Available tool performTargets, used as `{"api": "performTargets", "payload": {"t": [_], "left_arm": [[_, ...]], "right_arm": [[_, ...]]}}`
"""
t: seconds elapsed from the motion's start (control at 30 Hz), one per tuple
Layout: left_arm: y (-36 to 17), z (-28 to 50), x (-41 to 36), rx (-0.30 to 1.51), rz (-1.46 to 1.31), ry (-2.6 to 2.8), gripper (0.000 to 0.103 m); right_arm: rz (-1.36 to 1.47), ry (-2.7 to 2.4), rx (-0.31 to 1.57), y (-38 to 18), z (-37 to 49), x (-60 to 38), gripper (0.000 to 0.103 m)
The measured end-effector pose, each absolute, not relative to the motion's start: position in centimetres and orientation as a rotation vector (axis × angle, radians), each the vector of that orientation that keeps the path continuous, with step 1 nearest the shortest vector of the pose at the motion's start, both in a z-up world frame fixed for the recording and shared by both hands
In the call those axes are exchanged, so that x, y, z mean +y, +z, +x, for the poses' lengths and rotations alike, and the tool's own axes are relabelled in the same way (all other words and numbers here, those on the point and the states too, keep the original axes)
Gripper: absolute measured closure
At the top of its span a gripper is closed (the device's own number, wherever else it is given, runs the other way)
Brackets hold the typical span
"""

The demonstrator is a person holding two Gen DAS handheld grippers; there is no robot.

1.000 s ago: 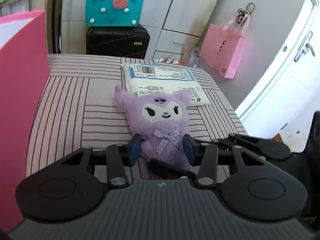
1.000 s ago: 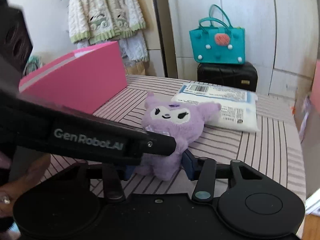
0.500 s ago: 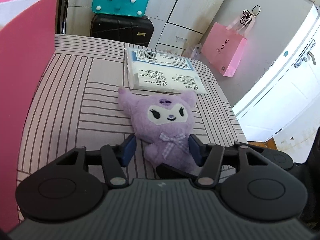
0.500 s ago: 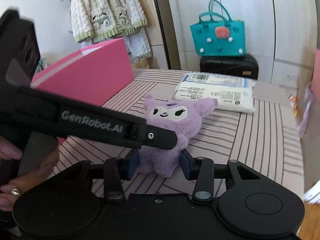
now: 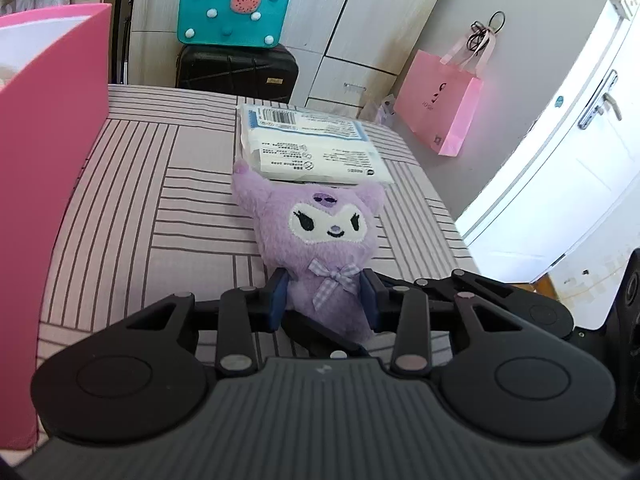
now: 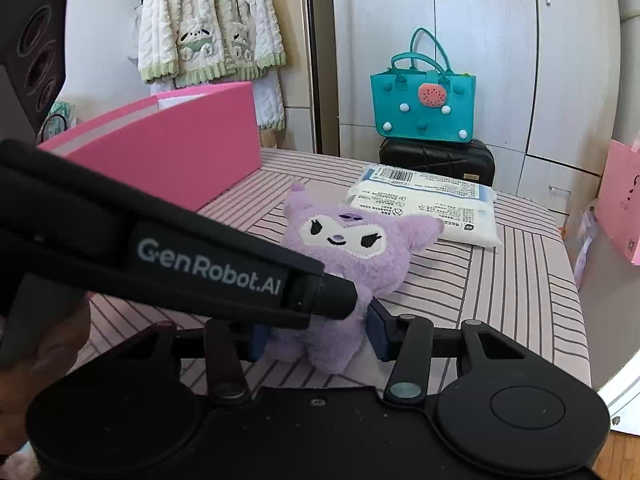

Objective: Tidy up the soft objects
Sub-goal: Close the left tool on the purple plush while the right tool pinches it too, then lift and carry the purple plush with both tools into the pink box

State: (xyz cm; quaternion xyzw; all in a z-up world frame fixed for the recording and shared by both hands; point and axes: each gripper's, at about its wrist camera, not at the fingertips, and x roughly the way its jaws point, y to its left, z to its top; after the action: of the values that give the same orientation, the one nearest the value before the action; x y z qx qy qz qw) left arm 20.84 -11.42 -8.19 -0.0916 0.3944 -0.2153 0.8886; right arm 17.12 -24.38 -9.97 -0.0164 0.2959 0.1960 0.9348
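A purple plush toy [image 5: 320,240] with a white face and a checked bow is held over the striped table [image 5: 160,208]. My left gripper [image 5: 324,300] is shut on its lower body, blue pads pressing both sides. My right gripper [image 6: 316,334] is shut on its legs from the other side; the plush [image 6: 352,256] fills its jaws. The left gripper's black arm crosses the right wrist view in front of the toy. A white soft pack [image 5: 308,148] with blue print lies behind the plush; it also shows in the right wrist view [image 6: 428,204].
A tall pink box [image 5: 48,184] stands open at the table's left edge, also in the right wrist view [image 6: 172,152]. Beyond the table are a black suitcase [image 5: 236,68] with a teal bag [image 5: 234,10] on it, a pink paper bag [image 5: 444,116] and white cabinets.
Both grippers have closed in on the plush; its body is now squeezed between the pads of each. The plush sits more upright and higher in the views than a second ago.
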Motion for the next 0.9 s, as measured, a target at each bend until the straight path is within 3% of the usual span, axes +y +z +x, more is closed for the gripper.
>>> {"api": "performTargets", "payload": {"t": [0.9], "left_arm": [[-1.1,13.3,-7.2,0.782,-0.060,-0.560,0.066]], "right_arm": [[0.008,0.531,0.618,-3.1,10.3,-22.1,0.049]]}}
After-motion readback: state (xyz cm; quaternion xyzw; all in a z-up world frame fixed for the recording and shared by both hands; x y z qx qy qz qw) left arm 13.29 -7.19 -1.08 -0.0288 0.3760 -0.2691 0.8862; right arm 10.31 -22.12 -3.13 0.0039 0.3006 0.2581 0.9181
